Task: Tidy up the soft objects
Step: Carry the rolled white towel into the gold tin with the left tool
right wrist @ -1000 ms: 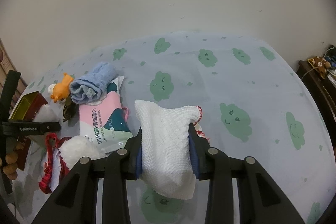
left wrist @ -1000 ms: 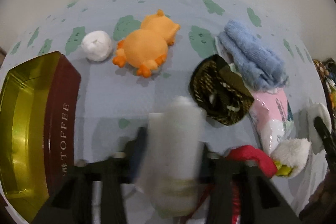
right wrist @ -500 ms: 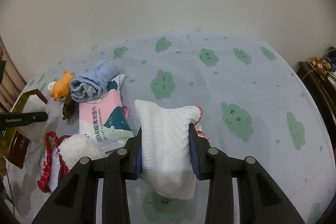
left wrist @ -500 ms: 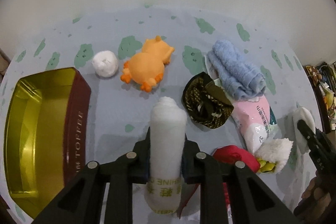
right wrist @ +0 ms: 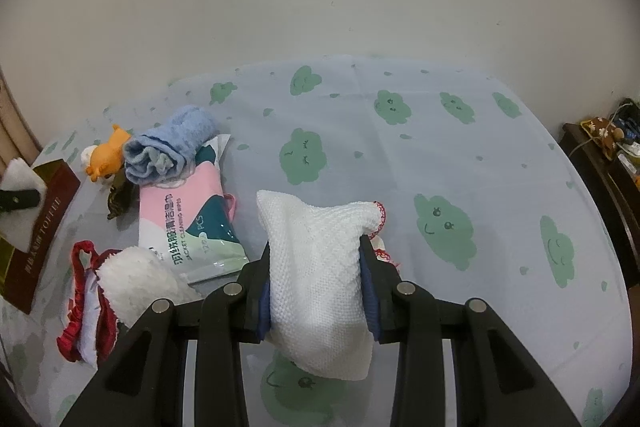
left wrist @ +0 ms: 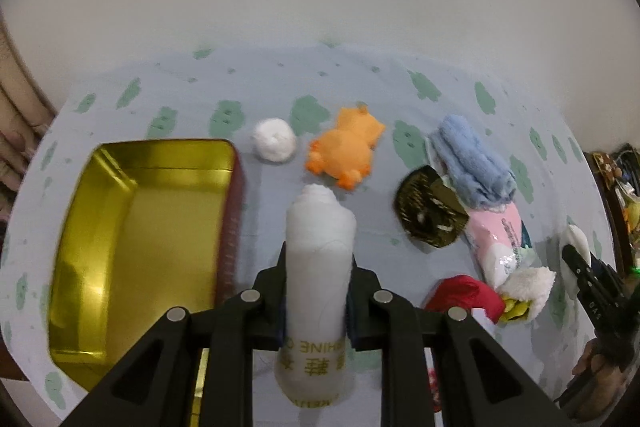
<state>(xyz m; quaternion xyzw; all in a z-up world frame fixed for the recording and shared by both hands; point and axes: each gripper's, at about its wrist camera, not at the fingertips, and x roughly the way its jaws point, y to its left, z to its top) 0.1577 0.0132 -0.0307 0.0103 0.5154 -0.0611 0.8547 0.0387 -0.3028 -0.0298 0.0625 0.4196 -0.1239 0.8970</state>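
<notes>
The left gripper (left wrist: 316, 291) is clamped on a white roll (left wrist: 318, 267), a soft wrapped cylinder with gold lettering on a band near its lower end. Its long axis runs along the fingers, rounded tip pointing away toward the orange plush (left wrist: 346, 153). It hangs above the cloth (left wrist: 280, 87), just right of the tin (left wrist: 132, 247); the tin's gold inside holds nothing visible. The right gripper (right wrist: 316, 287) is closed around a white knitted cloth (right wrist: 320, 267) with red trim at one corner, bunched between the fingers, above the cloth beside the wipes pack (right wrist: 188, 223).
</notes>
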